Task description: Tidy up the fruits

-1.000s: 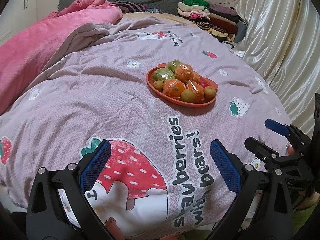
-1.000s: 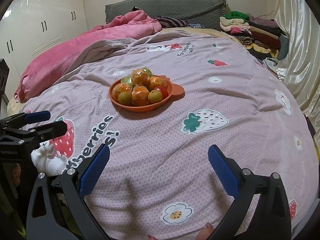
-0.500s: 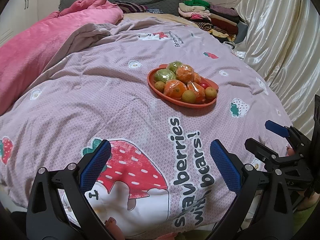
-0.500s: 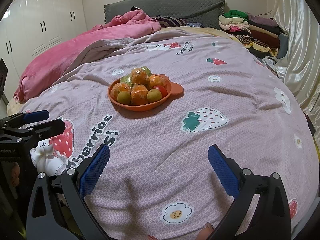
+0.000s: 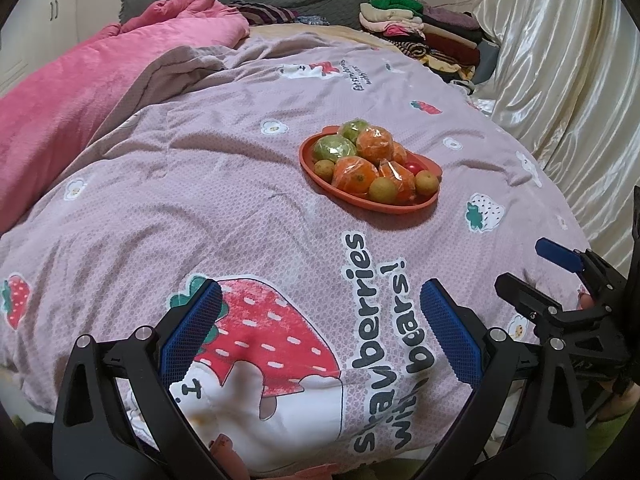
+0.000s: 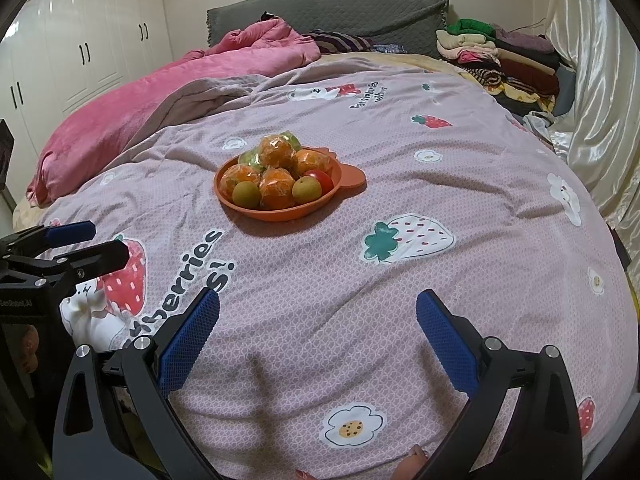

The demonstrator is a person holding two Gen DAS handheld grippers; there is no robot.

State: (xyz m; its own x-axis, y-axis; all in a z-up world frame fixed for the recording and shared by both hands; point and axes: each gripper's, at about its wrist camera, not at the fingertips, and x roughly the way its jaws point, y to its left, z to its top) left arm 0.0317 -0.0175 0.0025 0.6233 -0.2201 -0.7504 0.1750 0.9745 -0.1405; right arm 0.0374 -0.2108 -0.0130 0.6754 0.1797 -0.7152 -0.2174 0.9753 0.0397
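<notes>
An orange plate (image 5: 420, 206) sits on the bed, piled with wrapped oranges (image 5: 355, 174), green wrapped fruits (image 5: 333, 149), small yellow-green fruits (image 5: 382, 189) and a red one (image 5: 413, 167). It also shows in the right wrist view (image 6: 352, 178). My left gripper (image 5: 320, 328) is open and empty, well short of the plate, over the strawberry print. My right gripper (image 6: 318, 328) is open and empty, also short of the plate. The right gripper (image 5: 536, 268) shows at the right edge of the left wrist view; the left gripper (image 6: 88, 242) shows at the left edge of the right wrist view.
The bed has a pink-lilac printed quilt (image 5: 240, 220). A pink duvet (image 5: 80, 92) lies bunched at the far left. Folded clothes (image 5: 420, 28) are stacked at the far right by a satin curtain (image 5: 560, 80). White wardrobes (image 6: 80, 52) stand at the left.
Both views have shifted slightly; the plate sits a little lower in each frame. Both grippers stay open and empty.
</notes>
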